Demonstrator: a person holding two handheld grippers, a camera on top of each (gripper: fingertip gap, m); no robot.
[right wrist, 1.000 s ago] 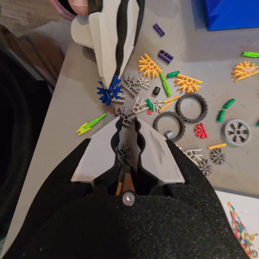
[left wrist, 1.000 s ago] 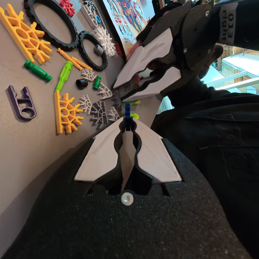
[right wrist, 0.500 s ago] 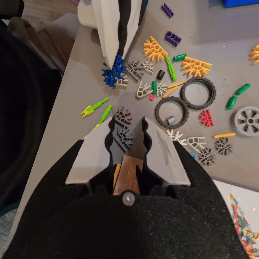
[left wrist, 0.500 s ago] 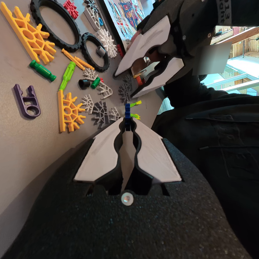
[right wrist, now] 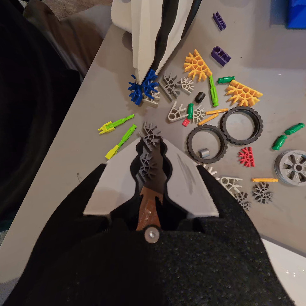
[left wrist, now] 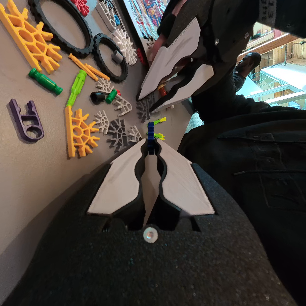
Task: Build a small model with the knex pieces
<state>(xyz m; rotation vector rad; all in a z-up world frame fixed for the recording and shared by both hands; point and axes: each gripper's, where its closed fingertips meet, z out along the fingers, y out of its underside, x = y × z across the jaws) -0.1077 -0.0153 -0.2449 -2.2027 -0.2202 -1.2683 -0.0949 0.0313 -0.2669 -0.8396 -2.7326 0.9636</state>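
My left gripper (left wrist: 151,140) is shut on a blue snowflake connector (left wrist: 150,130), held edge-on just above the grey table. In the right wrist view this gripper (right wrist: 147,77) comes down from the top, and the blue connector (right wrist: 149,87) rests against a light grey piece. My right gripper (right wrist: 151,140) has its tips on the table and is closed on a dark grey snowflake connector (right wrist: 150,134). A second grey connector (right wrist: 146,167) lies deeper between the fingers. In the left wrist view the right gripper (left wrist: 144,106) pinches the grey connector (left wrist: 143,112) near the table edge.
Loose parts cover the table: two black tyres (right wrist: 206,144) (right wrist: 241,125), yellow connectors (right wrist: 197,66), lime rods (right wrist: 115,124), a grey wheel (right wrist: 293,167), purple clips (left wrist: 26,122). The table edge (right wrist: 92,66) runs on the left. A printed sheet (left wrist: 145,16) lies nearby. Left tips to right tips: about 6 cm.
My right gripper opened and lifted back, then came down again and closed on the grey connector. The left gripper kept its hold on the blue connector and barely moved.
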